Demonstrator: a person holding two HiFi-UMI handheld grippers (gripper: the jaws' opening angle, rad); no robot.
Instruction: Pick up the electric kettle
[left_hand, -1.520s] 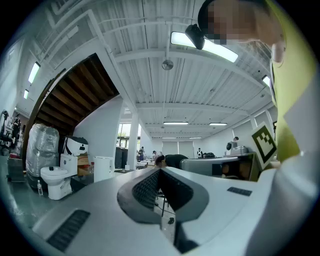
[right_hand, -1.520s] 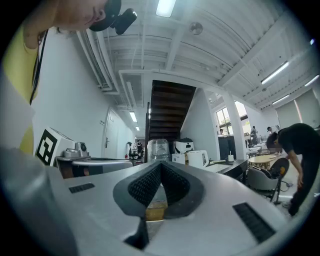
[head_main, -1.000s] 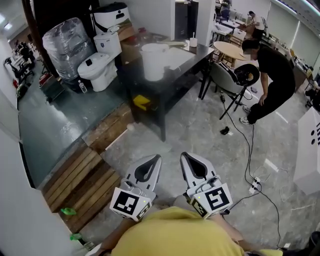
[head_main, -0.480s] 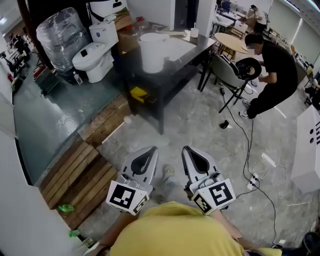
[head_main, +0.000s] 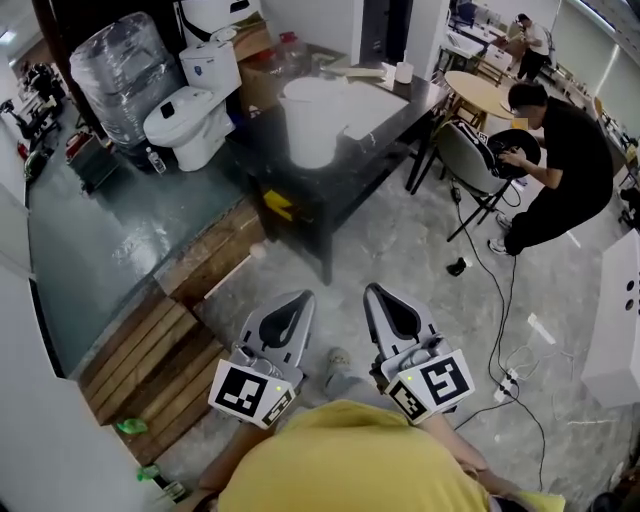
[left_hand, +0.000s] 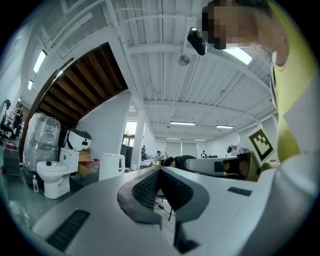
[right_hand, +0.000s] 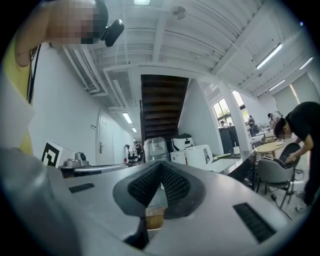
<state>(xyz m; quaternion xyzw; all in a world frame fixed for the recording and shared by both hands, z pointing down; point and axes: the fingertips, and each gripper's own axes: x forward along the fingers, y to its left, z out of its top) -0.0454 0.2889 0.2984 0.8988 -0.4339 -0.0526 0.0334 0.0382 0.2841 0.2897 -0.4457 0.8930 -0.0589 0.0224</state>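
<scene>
Both tongs clenched, nothing in them: L gripper (head_main: 300, 303) and R gripper (head_main: 375, 295) level, side by side, aimed at table (head_main: 385, 110). Kettle (head_main: 312, 122) stands on table's near end, well apart from both (handle side unclear). Approach step: close the gap, open one gripper early, line up w/ handle, come in level. Vs earlier frame: table + kettle nearer in head view; jaws unchanged.

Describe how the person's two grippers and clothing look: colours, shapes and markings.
The left gripper and right gripper are light grey, with tapering jaws lined by black ribbed pads. Each carries a white cube with black square markers. The person wears a yellow top.
</scene>
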